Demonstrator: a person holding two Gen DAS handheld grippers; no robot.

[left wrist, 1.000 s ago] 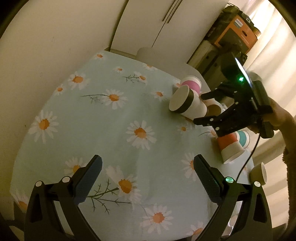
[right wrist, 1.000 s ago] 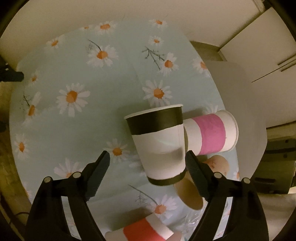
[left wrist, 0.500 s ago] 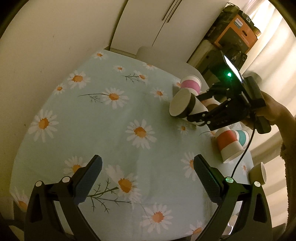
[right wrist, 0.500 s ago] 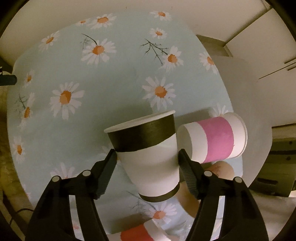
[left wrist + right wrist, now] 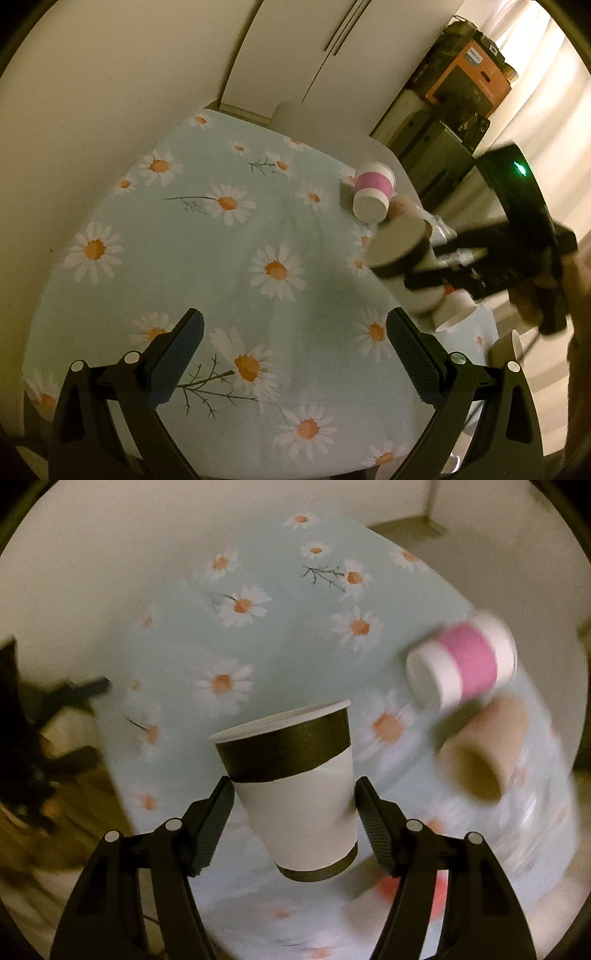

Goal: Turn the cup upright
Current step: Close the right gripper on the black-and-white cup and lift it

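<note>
Right claw (image 5: 294, 814): pinching the cup (image 5: 291, 790) at mid-body, one pad on each side of the white wall, below the dark top band.
Left claw (image 5: 295, 347): spread wide, nothing between its pads, hovering low over the near part of the cloth (image 5: 207, 251).
Cup location: lifted clear of the cloth in the right claw, over the right-hand part of the table, near the pile of other cups (motion blur in both views, so exact height cannot be told).
Cup axis: in the right wrist view the rim points away from the claw and the dark-banded base sits close to the palm side; the long axis runs roughly along the fingers, tilted a little. From the left wrist view the mouth faces toward the left claw, so the cup reads as on its side, not upright.
Nearer claw: right, already holding; left is well apart from the cup.
Key relation: base toward the wrist, rim forward; judgement, a wrist turn that brings the rim up and the base down to the cloth is what is left.
Neighbours: pink cup (image 5: 467, 661) and brown cup (image 5: 480, 753) lie on their sides to the right of the held one.
Risk: thin paper wall may dent under the pinch (judgement).
</note>
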